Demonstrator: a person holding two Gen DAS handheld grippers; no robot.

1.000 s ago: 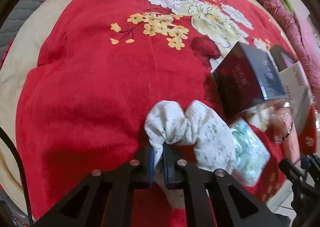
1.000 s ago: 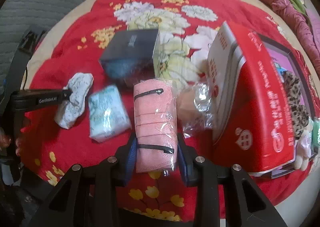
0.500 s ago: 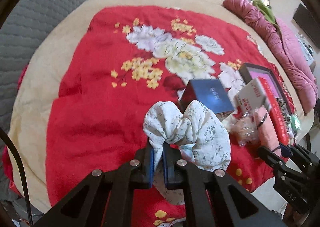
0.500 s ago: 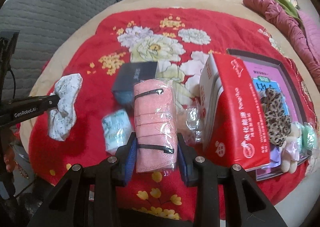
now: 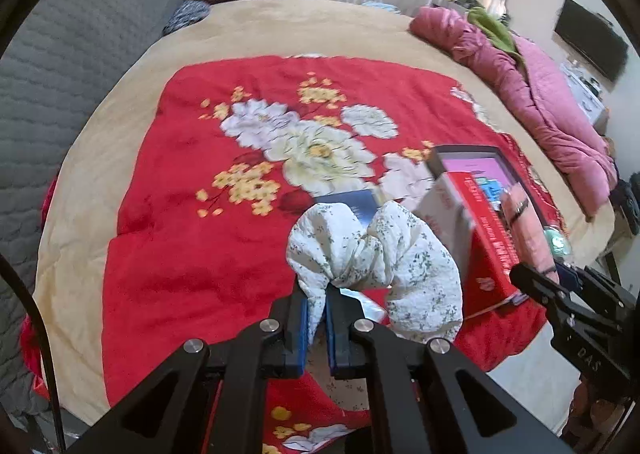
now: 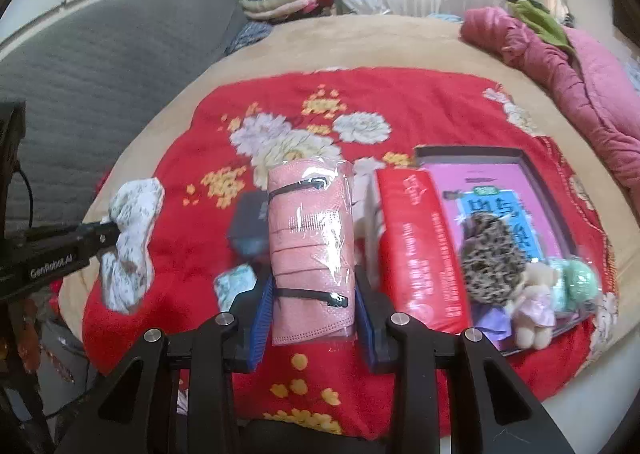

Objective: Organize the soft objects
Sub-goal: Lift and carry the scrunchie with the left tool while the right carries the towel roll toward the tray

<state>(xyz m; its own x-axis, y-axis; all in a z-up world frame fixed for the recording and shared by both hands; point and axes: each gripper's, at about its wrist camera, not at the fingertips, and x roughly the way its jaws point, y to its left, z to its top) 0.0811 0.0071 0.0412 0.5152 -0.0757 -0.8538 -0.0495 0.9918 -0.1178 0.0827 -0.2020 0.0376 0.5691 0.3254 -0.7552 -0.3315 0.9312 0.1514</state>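
Ahead & left of the left jaws: bare red blanket point(image 5: 192, 254), free room. Right of them a red box point(image 5: 476, 250) stands in the way. Right jaws: blue box point(image 6: 250, 226) just ahead-left, red box wall close on the right, tray point(image 6: 472, 152) beyond w/ toys point(image 6: 532, 306).

"GenRobot.AI" is printed in white along the arm of the left hand-held gripper point(image 6: 105, 239), seen at the left of the right wrist view. "DAS" is lettered on the black body of the right hand-held gripper point(image 5: 560, 274) — at the right edge of the left wrist view. Print on the red box point(image 6: 424, 254) and its pink lining is blurred and cannot be read.
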